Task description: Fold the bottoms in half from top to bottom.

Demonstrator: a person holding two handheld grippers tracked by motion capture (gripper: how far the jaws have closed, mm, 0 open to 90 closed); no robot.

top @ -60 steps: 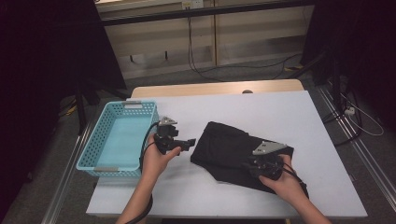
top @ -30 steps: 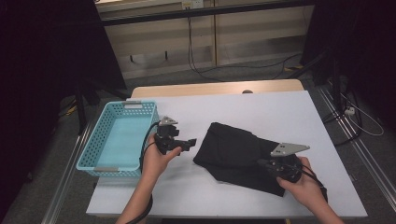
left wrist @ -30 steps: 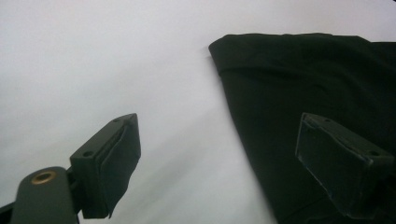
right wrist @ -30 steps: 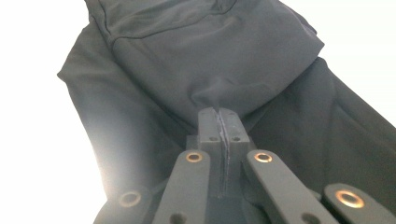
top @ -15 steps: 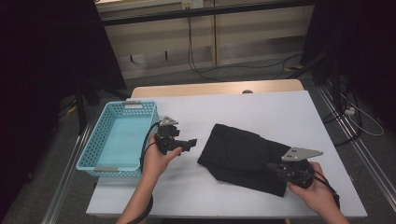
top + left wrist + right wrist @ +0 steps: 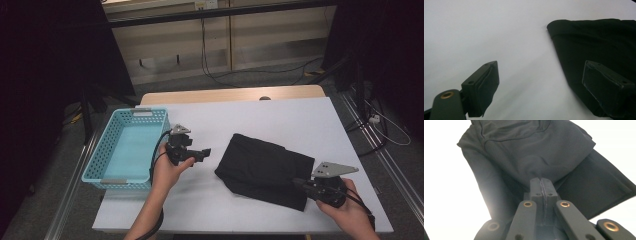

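A black folded garment [image 6: 267, 170] is seen lying on the white table [image 6: 280, 120], toward the 5 o'clock part of the tabletop in the high view. Its near right corner is pinched by the right gripper [image 6: 304, 184], which is held at about 4 o'clock from the cloth's middle. In the right gripper view the two jaws are pressed flat together, and a fold of the dark fabric [image 6: 529, 152] is drawn up to their tips; the cloth is presumably caught between the pads, though the seam itself is too dark for the pinched edge to be made out. The garment is spread away from the jaws toward 12 o'clock in that view, with a lower layer showing at 3 o'clock.

The left gripper [image 6: 202, 153] is held just off the garment's left edge, at 9 o'clock from it, and is pointed toward the cloth. Its jaws are spread wide in the left gripper view, with nothing between them but bare table; the garment's rounded edge [image 6: 584, 37] is seen at 1 o'clock.

A light blue plastic basket [image 6: 107, 150] is set at the table's left edge, at 9 o'clock from the left gripper.
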